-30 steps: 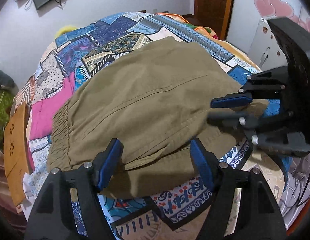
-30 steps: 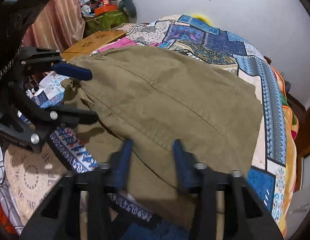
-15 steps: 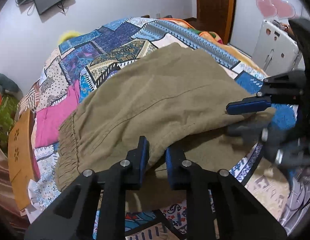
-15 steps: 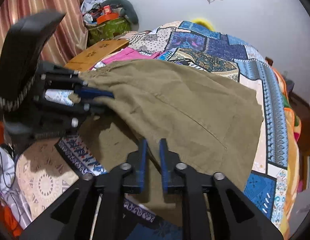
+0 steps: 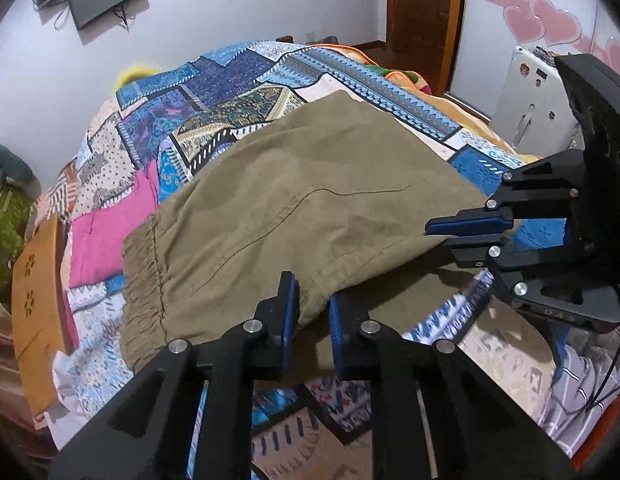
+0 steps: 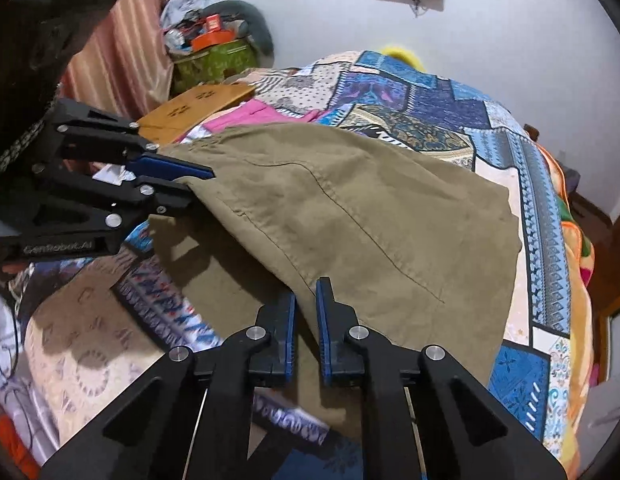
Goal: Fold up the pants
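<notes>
Olive-green pants [image 5: 302,208] lie across a patchwork quilt [image 5: 230,80] on a bed, also seen in the right wrist view [image 6: 349,208]. My left gripper [image 5: 313,308] is shut on the near edge of the pants' top layer and holds it lifted off the layer below. It shows at the left of the right wrist view [image 6: 198,184]. My right gripper [image 6: 306,308] is shut on the same edge further along. It shows at the right of the left wrist view [image 5: 437,236]. The elastic waistband [image 5: 144,280] is at the left.
A pink cloth [image 5: 106,232] lies beside the waistband. A wooden board [image 5: 34,292] stands at the bed's left side. A green box with clutter [image 6: 214,56] and a striped curtain [image 6: 122,52] are beyond it. A white appliance [image 5: 533,96] and a wooden door [image 5: 421,20] stand at the right.
Both grippers were open around the pants' near edge, then closed on it. They have since lifted the top layer, exposing the layer beneath.
</notes>
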`<control>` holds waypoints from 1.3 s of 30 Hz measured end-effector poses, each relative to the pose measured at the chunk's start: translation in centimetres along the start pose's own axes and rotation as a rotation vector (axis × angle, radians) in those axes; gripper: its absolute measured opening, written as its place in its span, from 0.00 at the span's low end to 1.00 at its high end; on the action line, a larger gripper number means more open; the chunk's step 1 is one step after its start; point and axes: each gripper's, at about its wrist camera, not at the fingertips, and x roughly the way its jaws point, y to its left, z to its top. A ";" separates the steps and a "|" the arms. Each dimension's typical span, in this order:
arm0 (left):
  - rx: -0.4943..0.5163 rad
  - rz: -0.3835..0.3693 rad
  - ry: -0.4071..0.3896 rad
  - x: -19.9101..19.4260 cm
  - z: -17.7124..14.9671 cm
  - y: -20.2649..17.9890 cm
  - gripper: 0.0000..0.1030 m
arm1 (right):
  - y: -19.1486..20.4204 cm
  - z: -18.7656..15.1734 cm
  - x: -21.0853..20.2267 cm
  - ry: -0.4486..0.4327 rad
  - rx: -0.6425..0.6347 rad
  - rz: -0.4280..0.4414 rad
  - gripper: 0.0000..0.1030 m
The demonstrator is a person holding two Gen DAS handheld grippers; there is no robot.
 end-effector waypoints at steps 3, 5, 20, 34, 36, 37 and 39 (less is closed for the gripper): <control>-0.016 -0.018 0.016 0.2 -1.0 -0.3 0.16 | 0.7 -0.4 -0.5 0.014 -0.033 0.000 0.08; -0.025 -0.021 0.033 0.5 -1.5 -0.5 0.16 | 1.1 -0.7 -0.5 0.028 -0.051 -0.008 0.08; -0.296 0.021 -0.041 -4.9 -4.8 6.6 0.52 | -3.0 -4.3 -3.6 0.062 0.175 -0.033 0.38; -0.538 -0.016 0.065 0.4 -5.8 11.8 0.56 | -8.9 -7.3 -4.2 0.024 0.547 -0.092 0.39; -0.517 0.009 0.059 0.3 -5.6 11.4 0.55 | -8.7 -7.7 -3.5 0.044 0.554 -0.086 0.39; -0.502 0.025 0.052 0.1 -5.5 11.1 0.51 | -8.6 -7.9 -3.3 0.050 0.555 -0.084 0.39; -0.479 0.045 0.037 -0.3 -5.3 10.9 0.48 | -8.5 -8.4 -2.8 0.069 0.551 -0.078 0.38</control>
